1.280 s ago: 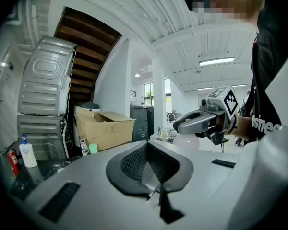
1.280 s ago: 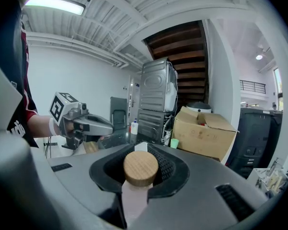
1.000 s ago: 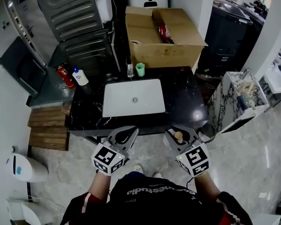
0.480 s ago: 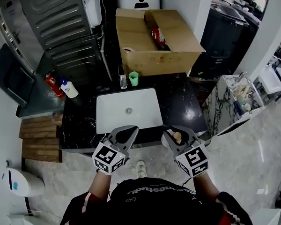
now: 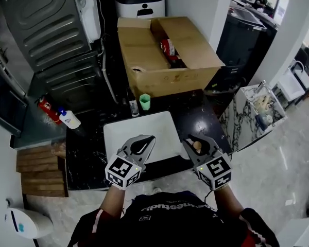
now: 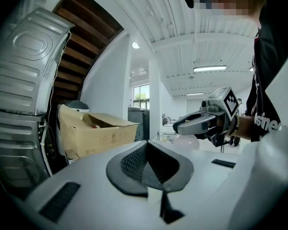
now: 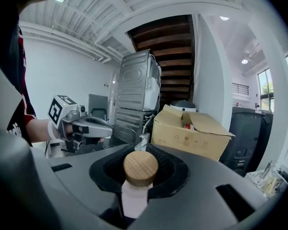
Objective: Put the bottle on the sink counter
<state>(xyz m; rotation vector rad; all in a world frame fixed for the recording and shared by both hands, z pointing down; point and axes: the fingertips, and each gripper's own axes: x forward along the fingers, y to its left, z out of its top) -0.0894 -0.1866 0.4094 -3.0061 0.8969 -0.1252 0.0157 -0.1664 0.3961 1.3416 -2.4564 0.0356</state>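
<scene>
My right gripper (image 5: pixel 193 144) is shut on a small pale bottle with a round wooden cap (image 5: pixel 196 146). In the right gripper view the cap (image 7: pixel 140 167) sits between the dark pads, and the bottle's body (image 7: pixel 134 201) runs down out of sight. The gripper hangs over the front right of the black marble sink counter (image 5: pixel 90 158), beside the white basin (image 5: pixel 139 130). My left gripper (image 5: pixel 149 140) is shut and empty over the basin's front edge; its pads (image 6: pixel 134 164) meet with nothing between them.
A green cup (image 5: pixel 144 101) and a glass (image 5: pixel 133 108) stand behind the basin. An open cardboard box (image 5: pixel 165 55) sits beyond the counter. A spray bottle (image 5: pixel 69 119) and a red extinguisher (image 5: pixel 47 110) lie at the left. A marble stand (image 5: pixel 250 112) is at the right.
The counter and basin have drawn closer and lower in the head view, so both grippers now hang over the counter's front. Their grip and spacing are unchanged.
</scene>
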